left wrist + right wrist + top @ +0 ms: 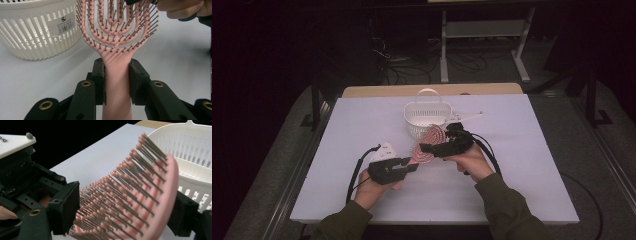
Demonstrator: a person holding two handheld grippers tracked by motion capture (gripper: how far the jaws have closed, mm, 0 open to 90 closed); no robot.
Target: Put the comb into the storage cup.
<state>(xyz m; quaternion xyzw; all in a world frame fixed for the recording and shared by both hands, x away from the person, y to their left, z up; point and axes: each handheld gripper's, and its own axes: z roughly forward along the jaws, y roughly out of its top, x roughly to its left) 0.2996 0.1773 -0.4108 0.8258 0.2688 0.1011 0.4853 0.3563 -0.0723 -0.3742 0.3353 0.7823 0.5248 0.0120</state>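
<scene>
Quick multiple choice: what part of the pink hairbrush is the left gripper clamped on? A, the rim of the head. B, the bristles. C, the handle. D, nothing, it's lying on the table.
C: in the left gripper view, the left gripper presses both pads against the handle of the pink hairbrush, just below the head.

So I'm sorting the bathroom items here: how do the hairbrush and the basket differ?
The hairbrush is pink; the basket is white. The hairbrush is held off the table, its handle clamped in the left tool, while the basket stands on the table. The hairbrush has bristles; the basket has slatted walls and a handle. Both look plastic.
</scene>
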